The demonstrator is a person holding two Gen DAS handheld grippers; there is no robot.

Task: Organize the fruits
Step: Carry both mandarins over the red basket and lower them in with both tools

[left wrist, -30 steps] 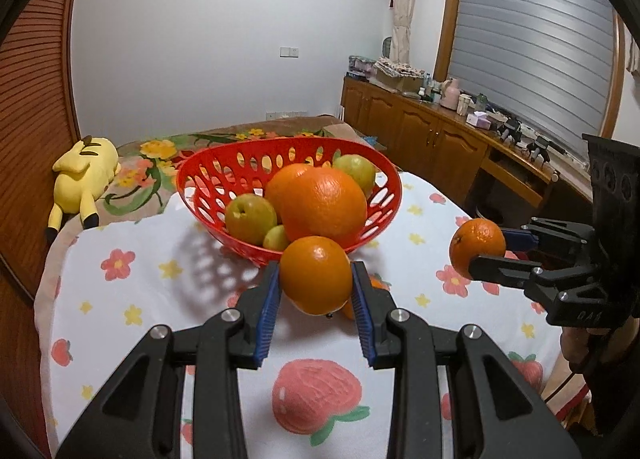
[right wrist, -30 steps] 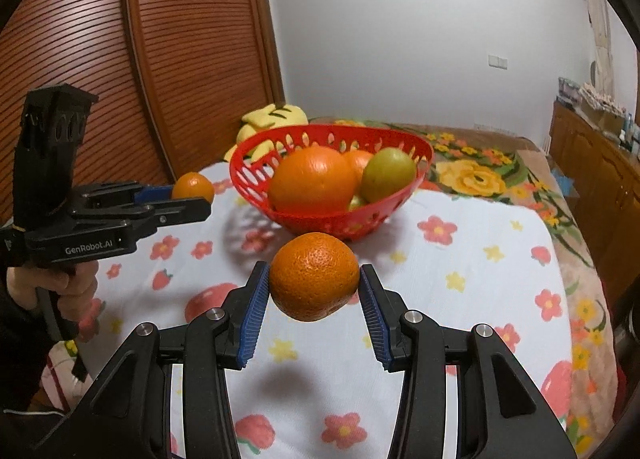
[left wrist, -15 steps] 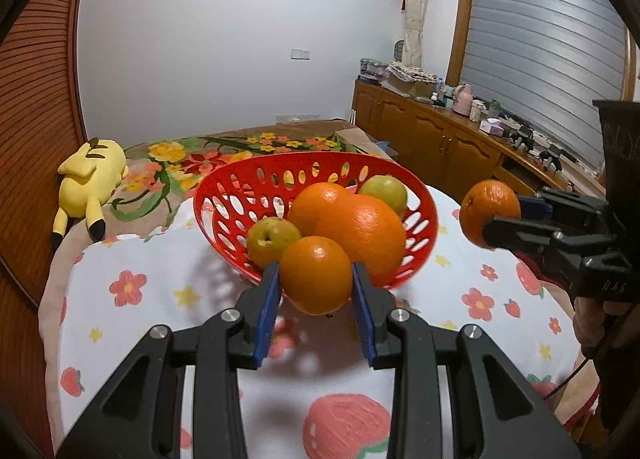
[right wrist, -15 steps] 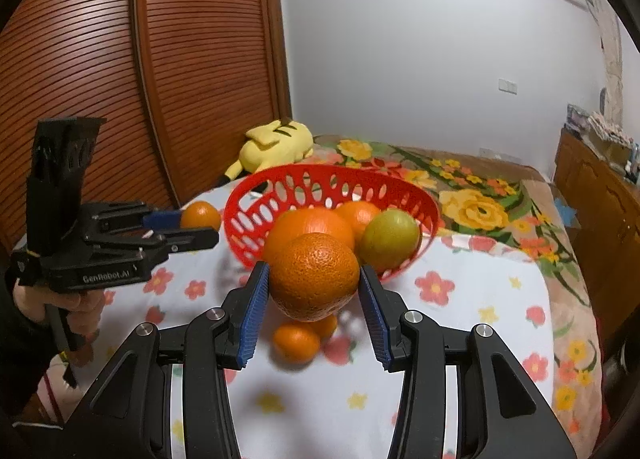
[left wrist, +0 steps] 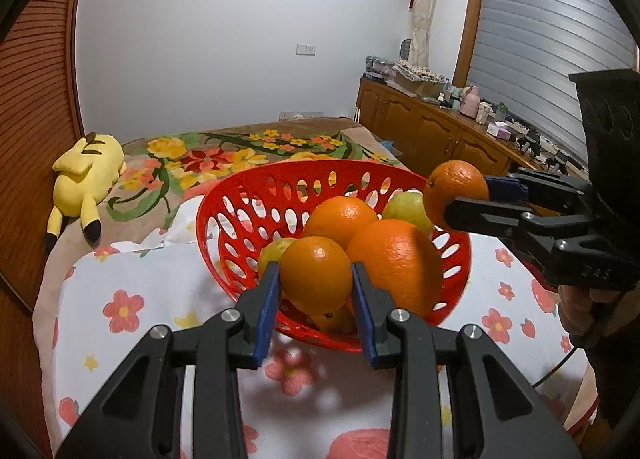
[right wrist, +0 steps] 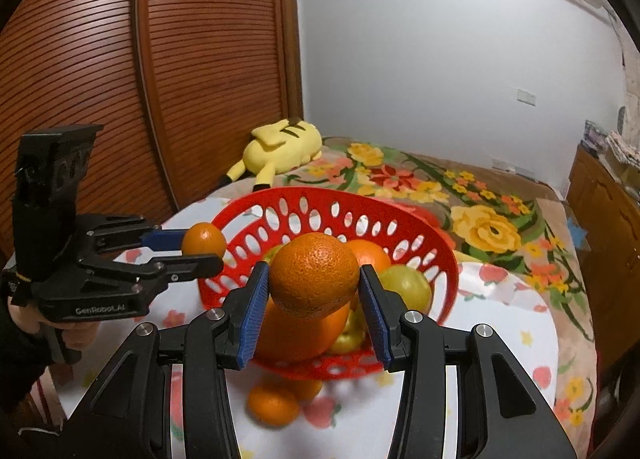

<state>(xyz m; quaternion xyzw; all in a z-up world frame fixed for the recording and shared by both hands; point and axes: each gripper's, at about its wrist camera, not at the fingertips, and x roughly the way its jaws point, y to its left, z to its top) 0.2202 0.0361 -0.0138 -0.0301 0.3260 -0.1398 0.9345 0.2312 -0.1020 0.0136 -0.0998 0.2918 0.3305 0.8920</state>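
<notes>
Left gripper [left wrist: 315, 286] clamps a small orange [left wrist: 316, 274] at the red basket's [left wrist: 224, 219] near rim; right gripper [right wrist: 314, 299] grips a dimpled orange [right wrist: 314, 275] over it. Loose oranges [right wrist: 274, 405] below blur, half hidden.

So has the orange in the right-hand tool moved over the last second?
Yes. The orange held by the right gripper has travelled from over the tablecloth toward the red basket, now overlapping its near side.

Flower-print table [left wrist: 132, 299], red basket [left wrist: 216, 227] resting on it, two small oranges [right wrist: 272, 405] lying just near the basket
</notes>
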